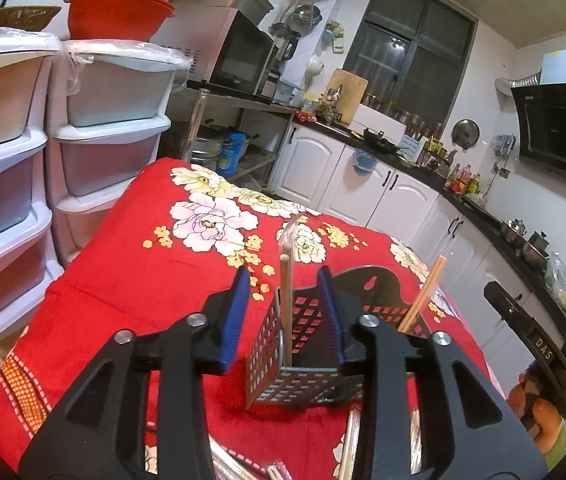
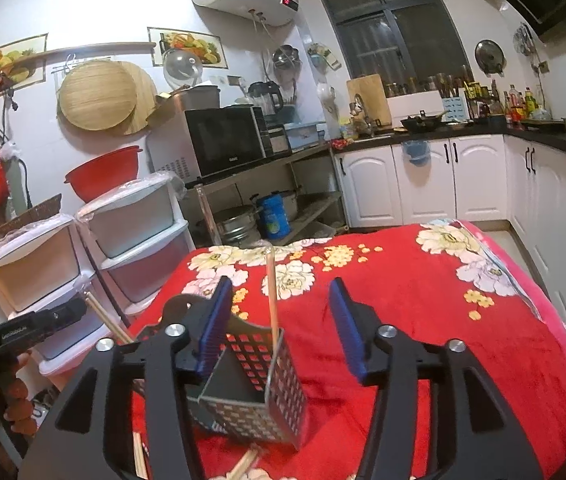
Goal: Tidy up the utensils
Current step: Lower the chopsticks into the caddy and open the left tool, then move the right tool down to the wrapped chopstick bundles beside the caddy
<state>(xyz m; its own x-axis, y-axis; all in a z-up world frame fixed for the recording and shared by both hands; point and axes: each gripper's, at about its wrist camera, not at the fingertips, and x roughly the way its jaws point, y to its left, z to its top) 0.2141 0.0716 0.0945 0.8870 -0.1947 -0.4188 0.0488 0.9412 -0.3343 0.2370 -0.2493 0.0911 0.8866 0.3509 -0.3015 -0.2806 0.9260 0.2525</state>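
- The holder (image 1: 303, 344) stands on the red cloth (image 1: 143, 272), chopsticks (image 1: 286, 308) upright inside.
- Left gripper (image 1: 287, 312) spread wide, empty, astride the holder.
- Right gripper (image 2: 279, 328) also wide, empty.
- Loose chopsticks (image 2: 243, 466) lie below both, nearer the camera.

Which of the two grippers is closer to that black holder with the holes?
Too close to call. The left gripper hangs open right at the utensil caddy, its right finger overlapping it. The right gripper is also open, its left finger overlapping the caddy.
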